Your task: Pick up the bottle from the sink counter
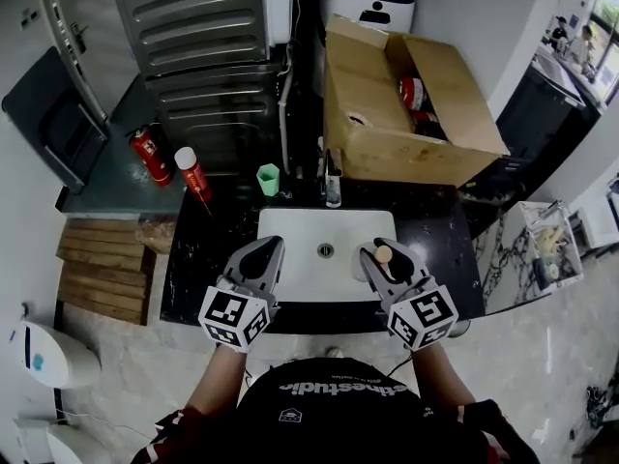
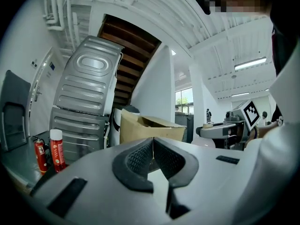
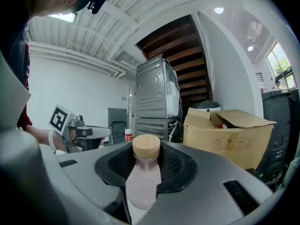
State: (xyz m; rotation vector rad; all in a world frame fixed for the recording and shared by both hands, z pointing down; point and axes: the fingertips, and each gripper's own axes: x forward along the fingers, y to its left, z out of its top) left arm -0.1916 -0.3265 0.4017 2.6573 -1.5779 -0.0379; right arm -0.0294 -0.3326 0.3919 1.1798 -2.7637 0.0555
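**Bottle held in the right gripper (image 3: 146, 159) over the sink (image 1: 300, 271).**
The right gripper's fingers are clamped on the neck of the bottle (image 3: 142, 184), just under its wooden cap (image 3: 146, 146). It is held above the right side of the basin, which is set in the dark tabletop (image 1: 205, 251). The left gripper (image 2: 153, 145) hovers alongside, fingers together and empty. The small bottle looks light and rigid but smooth-walled, so probably slippery. The neck seems the apt hold, with the wider cap serving as a stop.

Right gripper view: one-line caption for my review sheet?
Right claw clamped on a pale bottle with a wooden cap, cardboard box beyond.
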